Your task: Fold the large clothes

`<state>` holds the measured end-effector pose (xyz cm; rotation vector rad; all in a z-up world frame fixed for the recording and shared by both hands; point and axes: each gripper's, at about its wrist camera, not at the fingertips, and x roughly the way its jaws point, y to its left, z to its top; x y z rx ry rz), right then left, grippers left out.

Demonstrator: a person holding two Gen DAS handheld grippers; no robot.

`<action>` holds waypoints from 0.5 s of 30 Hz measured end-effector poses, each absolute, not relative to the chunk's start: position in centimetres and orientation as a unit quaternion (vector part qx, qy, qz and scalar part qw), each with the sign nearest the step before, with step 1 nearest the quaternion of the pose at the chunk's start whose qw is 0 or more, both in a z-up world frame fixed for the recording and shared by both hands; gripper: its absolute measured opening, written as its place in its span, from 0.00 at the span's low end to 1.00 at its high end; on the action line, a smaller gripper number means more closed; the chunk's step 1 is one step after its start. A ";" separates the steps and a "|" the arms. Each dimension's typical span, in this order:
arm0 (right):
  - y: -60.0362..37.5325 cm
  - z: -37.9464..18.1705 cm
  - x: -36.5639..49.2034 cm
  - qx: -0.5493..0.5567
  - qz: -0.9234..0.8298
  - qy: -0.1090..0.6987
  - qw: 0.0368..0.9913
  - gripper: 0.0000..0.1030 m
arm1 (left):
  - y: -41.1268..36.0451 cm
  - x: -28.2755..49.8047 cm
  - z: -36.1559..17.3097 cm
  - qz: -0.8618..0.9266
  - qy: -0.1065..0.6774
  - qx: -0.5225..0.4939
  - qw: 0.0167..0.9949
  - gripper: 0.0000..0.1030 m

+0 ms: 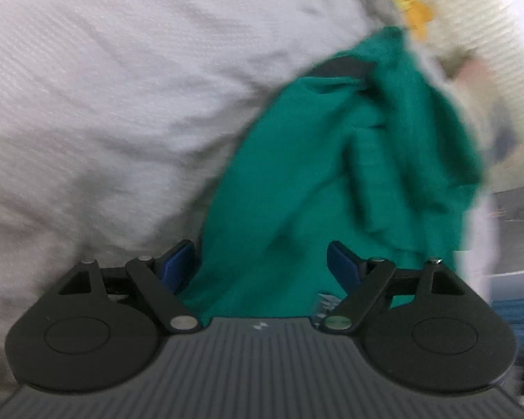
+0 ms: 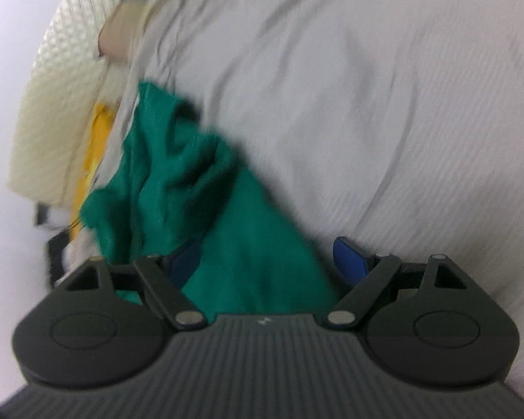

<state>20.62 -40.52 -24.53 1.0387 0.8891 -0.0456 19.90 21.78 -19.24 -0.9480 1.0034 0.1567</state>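
A crumpled green garment (image 1: 332, 181) lies on a white textured bedcover (image 1: 104, 104), bunched in loose folds with a dark band (image 1: 342, 66) showing near its upper edge in the left wrist view. The left gripper (image 1: 261, 265) stands with its jaws wide apart; the green cloth runs up between its blue pads (image 1: 176, 267), but the pads do not press on it. The right gripper (image 2: 267, 262) is likewise spread wide, with the same garment (image 2: 192, 192) reaching between its pads, the left one (image 2: 183, 262) partly covered by cloth, the right one (image 2: 347, 260) clear of it. Beyond the garment sit a cream quilted headboard or cushion (image 2: 63, 104) and a yellow item (image 2: 94, 146). Both views are blurred. No brand, label or writing can be read; only a small pale mark (image 1: 261, 325) shows on the gripper's ribbed body.
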 end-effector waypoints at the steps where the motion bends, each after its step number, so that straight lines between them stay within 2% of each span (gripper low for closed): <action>1: -40.8 -24.3 20.6 0.484 -0.018 0.407 0.774 0.83 | 21.8 19.7 -18.9 0.045 0.450 -0.452 0.769 0.83; 6: -41.4 -23.5 19.1 0.561 0.058 0.357 0.745 0.83 | 20.5 18.9 -16.9 -0.048 0.395 -0.468 0.789 0.83; 9: -41.1 -22.4 19.0 0.566 0.108 0.342 0.743 0.83 | 20.2 18.6 -16.3 -0.091 0.376 -0.484 0.785 0.83; 15: -39.9 -22.9 19.3 0.500 0.037 0.393 0.771 0.83 | 19.6 19.6 -17.5 -0.008 0.452 -0.440 0.776 0.83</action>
